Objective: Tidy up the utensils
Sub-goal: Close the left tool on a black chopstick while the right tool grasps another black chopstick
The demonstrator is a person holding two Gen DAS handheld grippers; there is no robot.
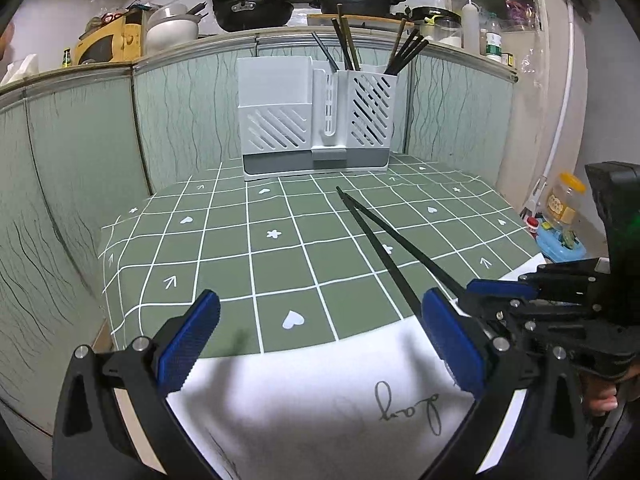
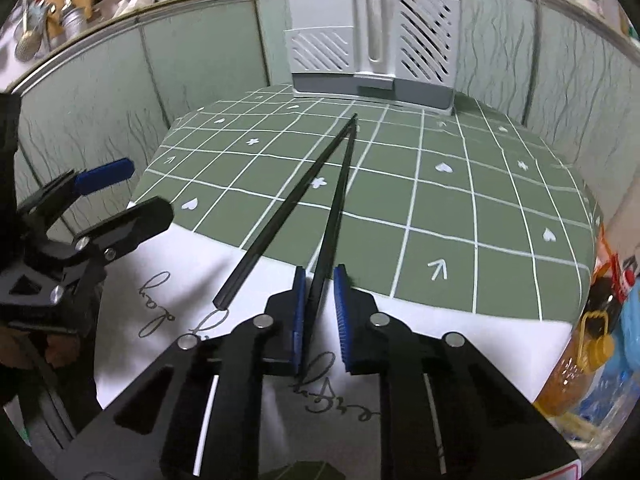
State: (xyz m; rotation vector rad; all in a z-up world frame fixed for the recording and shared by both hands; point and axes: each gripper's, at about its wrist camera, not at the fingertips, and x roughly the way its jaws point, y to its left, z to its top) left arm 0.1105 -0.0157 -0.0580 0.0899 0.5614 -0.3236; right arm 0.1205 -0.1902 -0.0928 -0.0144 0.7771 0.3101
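Black chopsticks (image 2: 320, 216) are seen being taken up at the near edge of a green checked surface (image 2: 440, 216), where a white cloth (image 2: 168, 280) is spread. In the right wrist view, the right tool (image 2: 319, 312) has its blue pads narrowed around the butt end of one stick; the stick lies against the left pad, while a slim gap shows toward the right pad, so a firm clamp cannot be confirmed. The second stick lies just beside it at ten o'clock, its butt resting free on the cloth. Both tips meet farther out toward twelve o'clock, forming a narrow V.

For the step to go well, it is judged that both butts should be gathered between the pads before closing, and that the pair be lifted level so neither stick slides out.

In the left wrist view, the left tool (image 1: 320, 336) is held wide apart and empty, with the chopsticks passing just behind its right-hand finger at two o'clock.

Farthest back, at twelve o'clock, a white utensil holder (image 1: 316, 120) stands against the green panelled wall (image 1: 80, 152), well apart from both tools. Its right compartment already carries several dark chopsticks standing upright; its wide left compartment appears vacant.
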